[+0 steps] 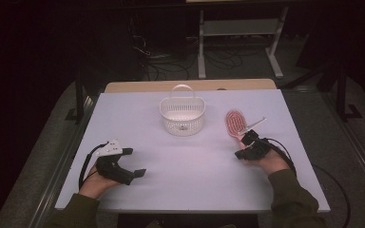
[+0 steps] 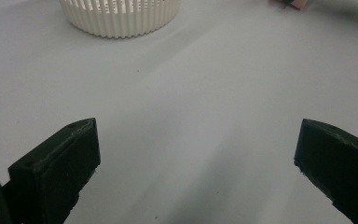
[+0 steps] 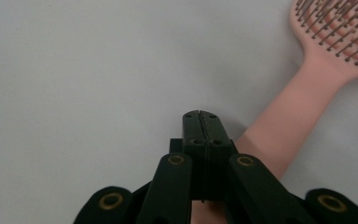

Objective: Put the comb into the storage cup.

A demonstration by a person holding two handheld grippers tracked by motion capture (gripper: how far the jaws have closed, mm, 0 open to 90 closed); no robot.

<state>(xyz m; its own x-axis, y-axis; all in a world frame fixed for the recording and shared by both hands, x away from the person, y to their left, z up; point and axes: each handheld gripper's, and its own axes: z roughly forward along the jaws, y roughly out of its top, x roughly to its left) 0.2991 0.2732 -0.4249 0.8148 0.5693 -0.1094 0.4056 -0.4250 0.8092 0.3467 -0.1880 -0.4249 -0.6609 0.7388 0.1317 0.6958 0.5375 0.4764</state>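
Pink plastic paddle hairbrush [image 1: 236, 123] lies bristles-up on the white table [image 1: 190, 166], right of centre in the high view, head toward the top of the frame, handle running down toward the right claw [image 1: 245, 140]. In the right gripper view the handle [image 3: 289, 126] crosses from upper right to lower centre and passes just beside and under the claw tips.

Right claw: jaws pressed together, nothing between them; it sits at the handle's near end, so no grasp yet. Step in hand, as I judge it: the approach to the brush handle.

Next move calls for spreading the jaws, straddling the handle crosswise, then clamping.

White slotted plastic basket with a loop handle [image 1: 182, 115] stands upper centre, well apart from the brush; a likely destination.

Left claw [image 1: 135, 163], lower left of the frame, rests on the table with jaws wide apart and empty, pointed toward the basket.
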